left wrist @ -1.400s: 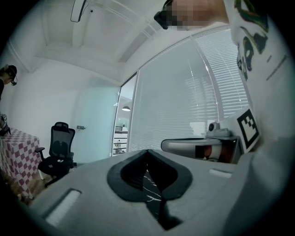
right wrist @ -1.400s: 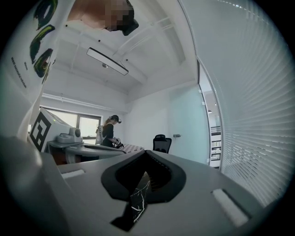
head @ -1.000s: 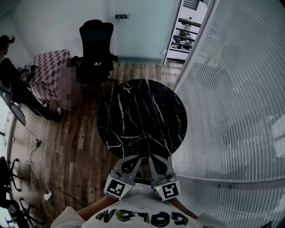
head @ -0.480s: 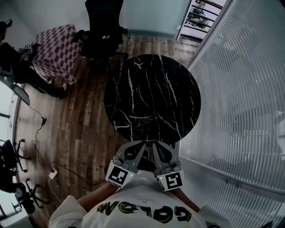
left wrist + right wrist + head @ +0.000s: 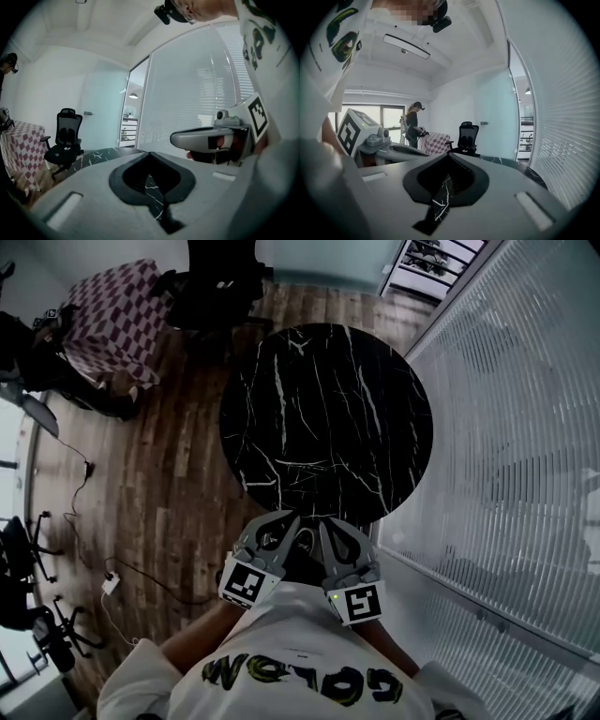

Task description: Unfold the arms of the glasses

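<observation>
Head view: left tool (image 5: 283, 518), right tool (image 5: 325, 524), jaws together, beside marble table (image 5: 328, 409); chair (image 5: 220, 279) beyond.

Head view: high over near edge of surface (image 5: 323, 418), facing steeply down, whole round top in frame.
Left gripper view: rides left hand-held gripper (image 5: 284, 519), low, just off same near edge, close behind own jaws. Faces across surface; chair (image 5: 65, 136) beyond far edge sits left of centre.
Right gripper view: on right hand-held gripper (image 5: 325, 527), alongside, similar heading, chair near centre.
Shared by all three: surface, chair. Each gripper view also catches other hand-held gripper at frame side.
</observation>
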{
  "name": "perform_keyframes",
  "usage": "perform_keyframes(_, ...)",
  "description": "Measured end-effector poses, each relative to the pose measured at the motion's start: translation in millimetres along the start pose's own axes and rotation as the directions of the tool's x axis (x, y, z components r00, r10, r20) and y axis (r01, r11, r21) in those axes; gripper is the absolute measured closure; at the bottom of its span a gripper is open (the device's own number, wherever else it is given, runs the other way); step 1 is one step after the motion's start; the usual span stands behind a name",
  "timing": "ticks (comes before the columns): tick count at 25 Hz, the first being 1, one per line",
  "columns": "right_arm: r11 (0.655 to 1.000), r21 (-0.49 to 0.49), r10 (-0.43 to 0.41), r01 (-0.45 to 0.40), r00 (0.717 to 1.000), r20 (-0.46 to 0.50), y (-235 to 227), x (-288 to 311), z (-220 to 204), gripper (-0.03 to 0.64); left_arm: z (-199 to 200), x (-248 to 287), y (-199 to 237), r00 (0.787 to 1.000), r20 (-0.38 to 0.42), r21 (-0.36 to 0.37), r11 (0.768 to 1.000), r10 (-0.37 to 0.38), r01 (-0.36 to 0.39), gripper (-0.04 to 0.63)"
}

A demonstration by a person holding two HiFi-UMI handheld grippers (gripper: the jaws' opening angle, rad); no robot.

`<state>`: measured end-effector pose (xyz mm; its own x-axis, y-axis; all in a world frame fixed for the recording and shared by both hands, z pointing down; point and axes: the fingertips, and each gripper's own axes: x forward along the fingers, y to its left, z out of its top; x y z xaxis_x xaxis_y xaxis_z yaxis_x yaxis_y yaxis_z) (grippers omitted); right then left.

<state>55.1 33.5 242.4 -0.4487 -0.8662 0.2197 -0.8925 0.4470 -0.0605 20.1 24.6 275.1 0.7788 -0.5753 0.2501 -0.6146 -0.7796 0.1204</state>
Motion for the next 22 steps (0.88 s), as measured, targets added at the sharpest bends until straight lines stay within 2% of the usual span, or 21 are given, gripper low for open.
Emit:
perform_keyframes(4, 0.999, -0.042, 0.033, -0.034, 0.999, -0.044, -1.0, 9.5, -8.4, 0.615, -2.8, 4.8, 2.7, 1.0, -0.004, 0.071, 0.997, -0.028, 0.029, 0.592)
perform_keyframes(7, 0.995, -0.081, 0.044, -0.05, 0.996, -0.075, -5.2, 16.2, -19.0, 0.615, -11.7, 10.6, 4.2, 0.999, -0.023, 0.068, 0.997, -0.047, 0.049, 0.592)
perform_keyframes(14, 0.994, -0.091, 0.048, -0.062, 0.988, -0.149, -24.5, 29.5, -55.8, 0.615, -42.4, 25.2, 12.1, 0.995, -0.081, 0.058, 0.996, -0.061, 0.066, 0.592)
perform_keyframes(22, 0.982, -0.131, 0.095, -0.133, 0.959, -0.267, -49.2, 54.1, -106.1, 0.615, -78.6, 46.6, 25.1, 0.988, -0.137, 0.04, 0.996, -0.072, 0.079, 0.592)
